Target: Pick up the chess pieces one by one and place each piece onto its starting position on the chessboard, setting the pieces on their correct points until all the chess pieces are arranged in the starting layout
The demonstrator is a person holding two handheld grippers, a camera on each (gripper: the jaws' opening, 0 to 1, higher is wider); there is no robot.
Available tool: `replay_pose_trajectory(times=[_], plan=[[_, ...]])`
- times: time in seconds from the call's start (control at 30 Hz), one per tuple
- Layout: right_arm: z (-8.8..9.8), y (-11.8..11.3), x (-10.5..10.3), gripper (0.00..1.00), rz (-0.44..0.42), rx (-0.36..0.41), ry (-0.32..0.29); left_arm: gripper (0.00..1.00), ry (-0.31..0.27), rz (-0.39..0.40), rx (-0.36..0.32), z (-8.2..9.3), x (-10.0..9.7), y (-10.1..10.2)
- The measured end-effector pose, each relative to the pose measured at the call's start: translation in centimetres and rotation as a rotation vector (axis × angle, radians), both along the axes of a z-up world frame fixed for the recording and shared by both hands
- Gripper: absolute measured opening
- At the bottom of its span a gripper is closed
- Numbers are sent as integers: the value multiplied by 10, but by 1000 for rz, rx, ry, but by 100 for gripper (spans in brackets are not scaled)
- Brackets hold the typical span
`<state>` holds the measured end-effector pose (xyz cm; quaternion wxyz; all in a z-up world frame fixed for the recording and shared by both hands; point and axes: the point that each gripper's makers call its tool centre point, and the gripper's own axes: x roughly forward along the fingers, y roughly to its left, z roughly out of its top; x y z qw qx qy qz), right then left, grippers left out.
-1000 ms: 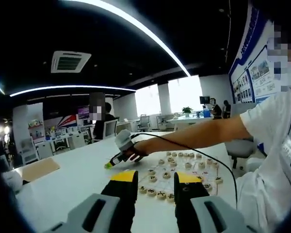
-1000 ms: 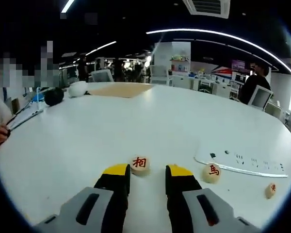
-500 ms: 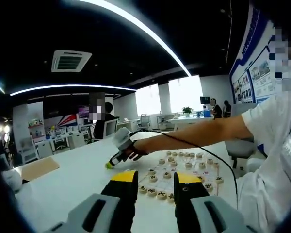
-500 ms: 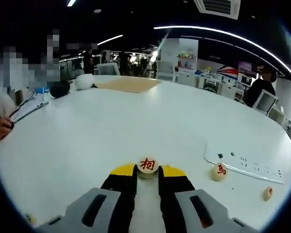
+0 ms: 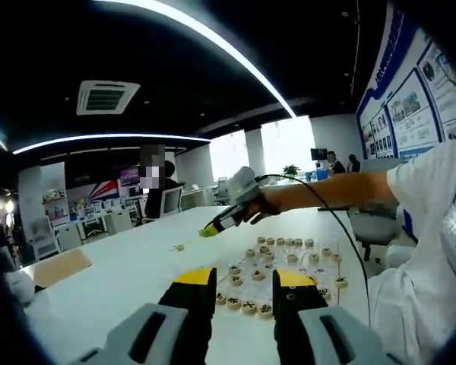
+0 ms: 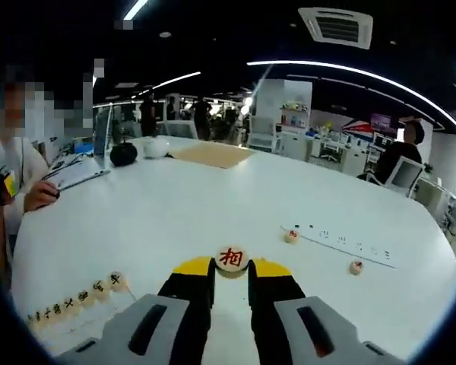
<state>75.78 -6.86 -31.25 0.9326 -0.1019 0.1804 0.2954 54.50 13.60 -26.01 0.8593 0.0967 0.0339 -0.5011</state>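
Note:
My right gripper (image 6: 231,268) is shut on a round cream chess piece with a red character (image 6: 231,258), held above the white table. Two loose pieces (image 6: 292,236) (image 6: 356,267) lie farther off on the table. A row of pieces (image 6: 76,296) shows at the lower left. In the left gripper view the chessboard (image 5: 277,283) lies just ahead, with several pieces (image 5: 289,245) on it. The right gripper (image 5: 226,215), in a person's hand, hangs above the board's far left side. One loose piece (image 5: 179,247) lies left of the board. My left gripper (image 5: 245,285) is open and holds nothing.
A white printed sheet (image 6: 342,243) lies beside the loose pieces. A brown board (image 6: 213,154), a black object (image 6: 124,154) and a white object (image 6: 156,147) sit at the table's far side. A seated person's hand (image 6: 42,195) rests at the left edge. The holder's arm (image 5: 342,194) crosses over the board.
The right gripper closed on the red-character piece, then lifted it off the table and carried it up and toward the board. The left gripper stayed open and still.

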Motion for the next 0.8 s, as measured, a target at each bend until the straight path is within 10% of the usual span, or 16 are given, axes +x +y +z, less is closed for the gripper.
replay_pose_trajectory(times=[0.43, 0.8], plan=[[-14, -84, -161, 19, -22, 35, 18, 31, 7, -16, 13, -5, -4, -5], [-69, -135, -269, 19, -56, -57, 127, 31, 4, -26, 22, -9, -9, -8]])
